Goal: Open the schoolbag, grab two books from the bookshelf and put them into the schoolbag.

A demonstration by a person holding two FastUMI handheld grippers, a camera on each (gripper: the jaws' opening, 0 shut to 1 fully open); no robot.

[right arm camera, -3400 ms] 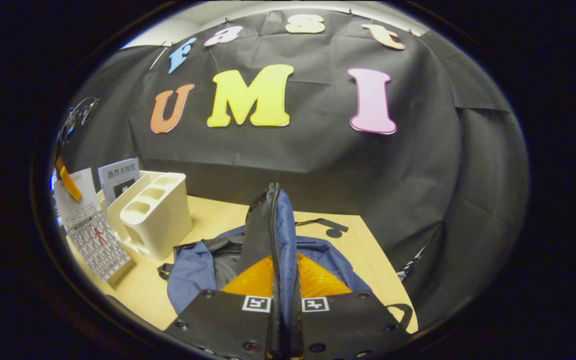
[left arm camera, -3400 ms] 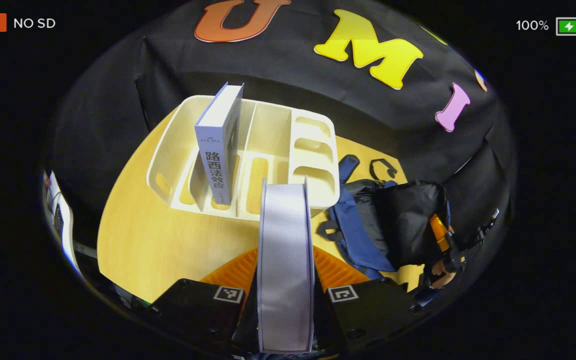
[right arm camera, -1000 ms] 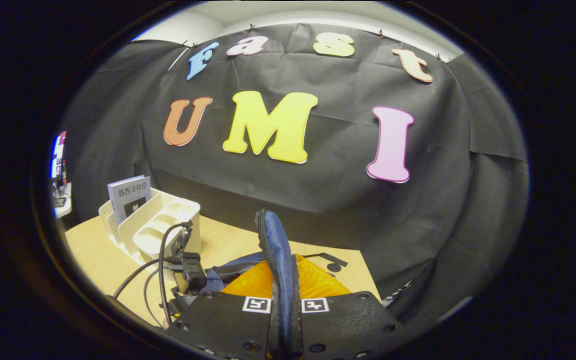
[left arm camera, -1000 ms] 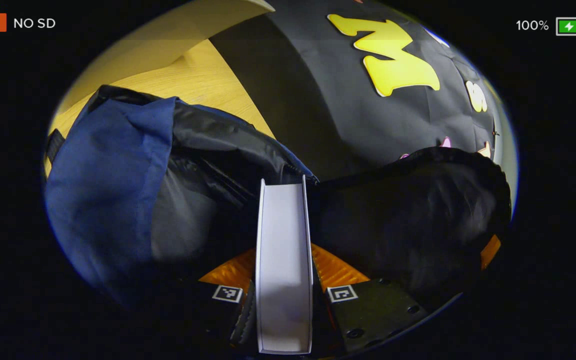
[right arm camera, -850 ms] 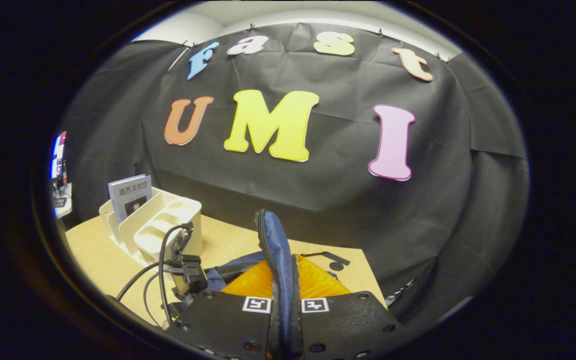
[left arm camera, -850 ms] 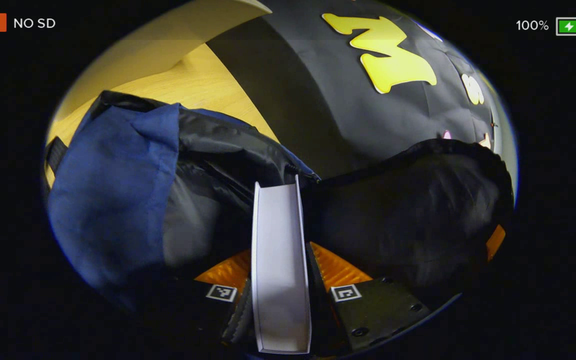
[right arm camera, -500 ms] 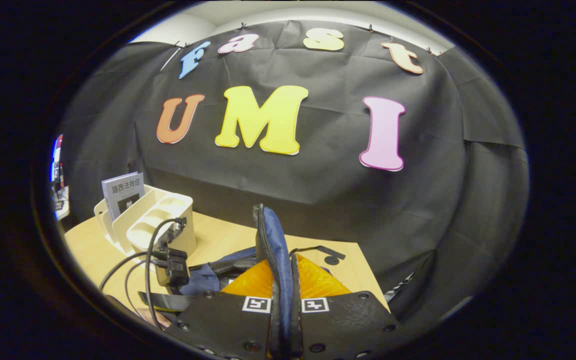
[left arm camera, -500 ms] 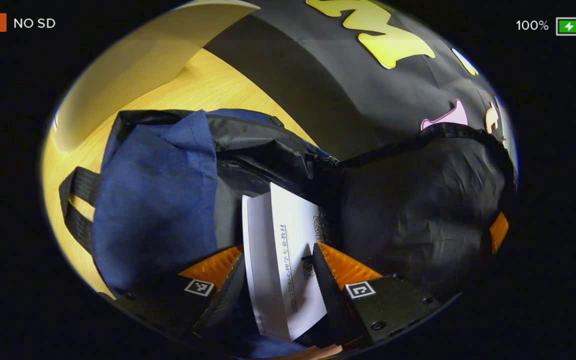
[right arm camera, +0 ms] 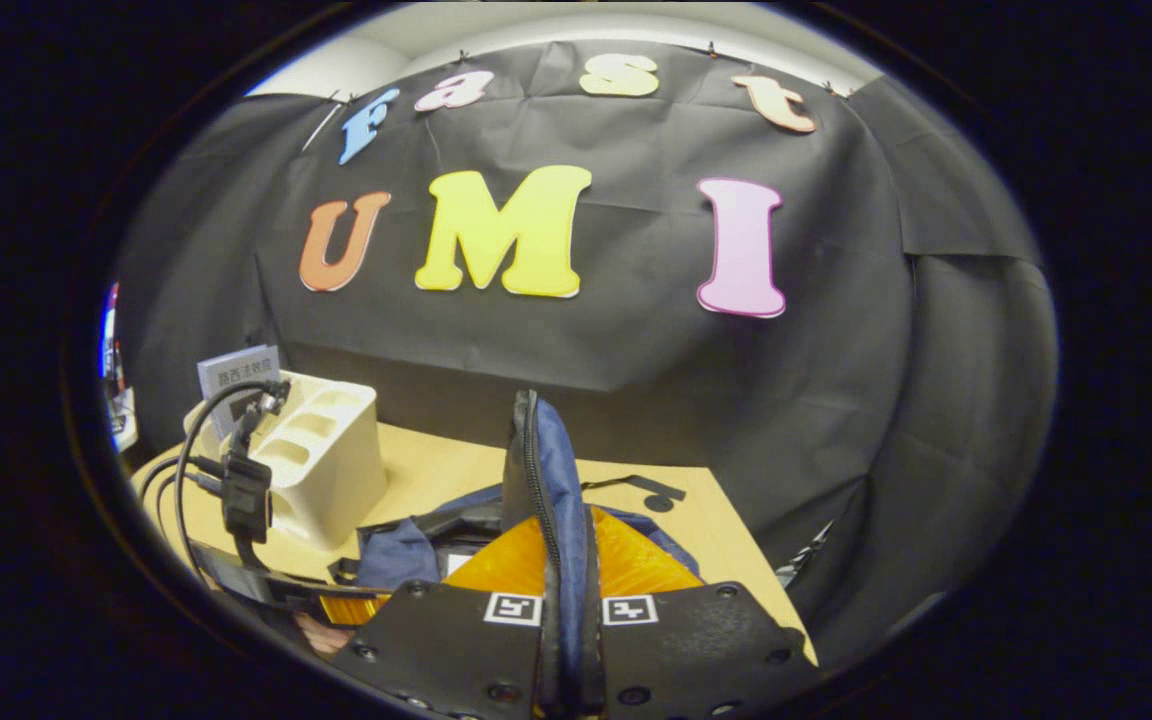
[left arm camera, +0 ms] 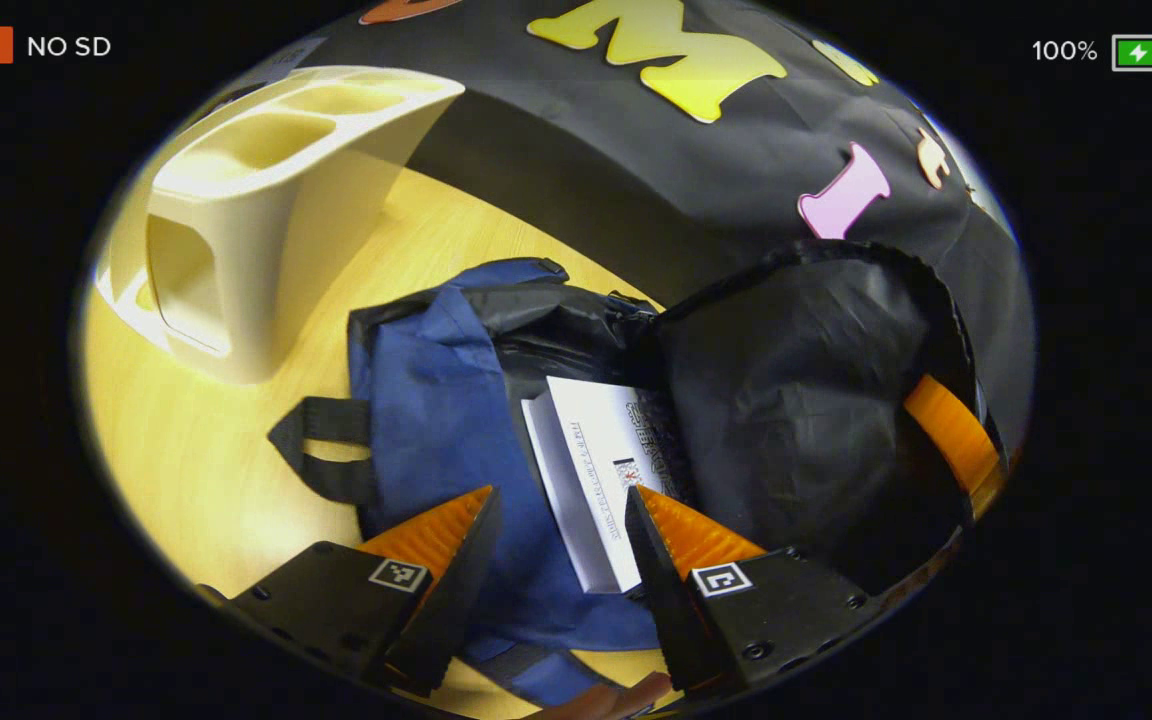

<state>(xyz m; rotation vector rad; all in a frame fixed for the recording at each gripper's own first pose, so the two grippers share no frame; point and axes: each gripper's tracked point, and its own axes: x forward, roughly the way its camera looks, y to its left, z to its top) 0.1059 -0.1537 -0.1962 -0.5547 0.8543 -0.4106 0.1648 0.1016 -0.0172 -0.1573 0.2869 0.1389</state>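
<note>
**First book lies in the bag; second waits in the rack off to the left claw's upper left**

In the left gripper view the left claw [left arm camera: 556, 545] stands spread and empty, its two fingers apart above the open mouth of the navy-blue fabric schoolbag with black lining [left arm camera: 436, 420]. Between and just beyond those fingers lies the white paperback book [left arm camera: 591, 470], resting loose inside the bag, its long axis running away from the claw and slightly tilted. No finger touches it.

The right claw [right arm camera: 561, 600] is pressed together on the blue zippered flap of the bag [right arm camera: 544, 470], holding that flap upright so the mouth gapes; the black lining of the lifted flap [left arm camera: 796, 390] shows on the right of the left gripper view.

What the next move appears to turn on: the cream plastic slotted bookshelf [left arm camera: 266, 190] stands just beside the bag, toward the bench's rear-left corner, up and to the left of the left claw. In the right gripper view a grey-covered book [right arm camera: 236, 368] stands upright in its far slot, partly behind the left device's black cables, so its exact lean is hard to judge. The left claw is free and the nearer one; the right is occupied with the flap.

The light wooden bench [left arm camera: 206, 440] is bare around the bag's black strap loop [left arm camera: 321, 450], leaving open room between bag and rack for the reach.
</note>
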